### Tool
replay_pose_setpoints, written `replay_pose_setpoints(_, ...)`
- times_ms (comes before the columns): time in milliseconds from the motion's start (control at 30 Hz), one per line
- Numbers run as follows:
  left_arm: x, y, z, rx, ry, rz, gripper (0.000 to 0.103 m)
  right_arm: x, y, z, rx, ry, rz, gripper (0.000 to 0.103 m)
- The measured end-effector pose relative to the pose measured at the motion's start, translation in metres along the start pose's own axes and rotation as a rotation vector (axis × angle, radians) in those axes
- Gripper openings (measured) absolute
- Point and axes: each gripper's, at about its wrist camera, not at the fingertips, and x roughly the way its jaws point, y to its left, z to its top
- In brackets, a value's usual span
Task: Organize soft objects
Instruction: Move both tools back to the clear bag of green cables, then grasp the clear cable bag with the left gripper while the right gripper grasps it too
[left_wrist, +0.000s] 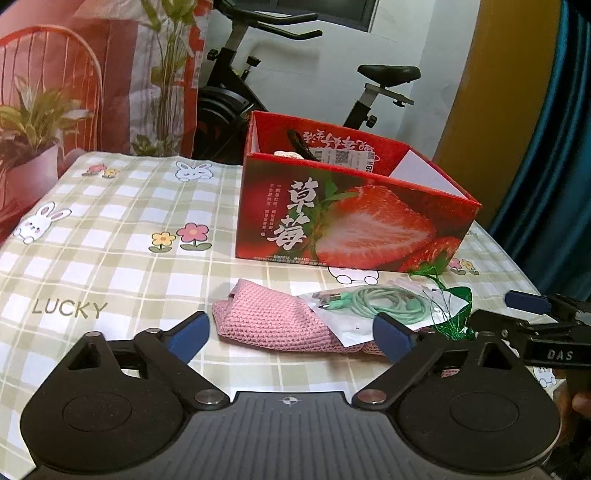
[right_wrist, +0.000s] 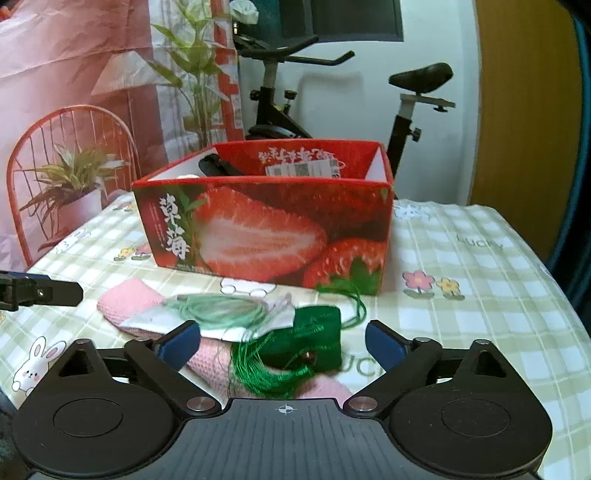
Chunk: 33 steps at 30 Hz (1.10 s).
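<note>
Just in front of the strawberry box (right_wrist: 266, 225), the pink knitted cloth (left_wrist: 266, 317) lies on the surface under a cable packet (left_wrist: 373, 302). Both hand-held grippers, left (left_wrist: 291, 332) and right (right_wrist: 282, 341), hover wide-jawed and empty, likely ready to lift soft items into the box.

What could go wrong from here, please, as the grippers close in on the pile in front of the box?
The bagged cable lies on top of the pink knit cloth, so lifting the cloth with the open left gripper may tip the bag off. The loose green thread trails toward the strawberry box and could snag or unravel if the open right gripper takes only part of it.
</note>
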Motion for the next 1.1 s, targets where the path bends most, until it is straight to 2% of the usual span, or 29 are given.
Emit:
replay_pose_setpoints(233, 0.015, 0.003, 0.000, -0.011, 0.034, -0.024, 0.081, 0.028, 0.014, 0.016, -0.058, 0.011, 0.065, 0.073)
replay_pose_setpoints(367, 0.025, 0.007, 0.003, -0.029, 0.067, -0.061, 0.059, 0.049, 0.021, 0.022, -0.090, 0.018, 0.069, 0.067)
replay_pose_setpoints(433, 0.029, 0.006, 0.003, -0.036, 0.078, -0.079, 0.050, 0.058, 0.024, 0.021, -0.104, 0.038, 0.071, 0.061)
replay_pose_setpoints(500, 0.032, 0.005, 0.004, -0.041, 0.090, -0.100, 0.045, 0.066, 0.030, 0.015, -0.134, 0.076, 0.077, 0.057)
replay_pose_setpoints(567, 0.036, 0.004, 0.004, -0.046, 0.100, -0.122, 0.039, 0.065, 0.035, 0.006, -0.163, 0.072, 0.080, 0.057)
replay_pose_setpoints(833, 0.058, -0.007, 0.003, -0.067, 0.170, -0.214, 0.038, 0.056, 0.048, -0.014, -0.222, 0.075, 0.111, 0.055)
replay_pose_setpoints(1100, 0.082, -0.007, -0.004, -0.093, 0.203, -0.215, 0.038, 0.052, 0.044, -0.014, -0.212, 0.073, 0.125, 0.054)
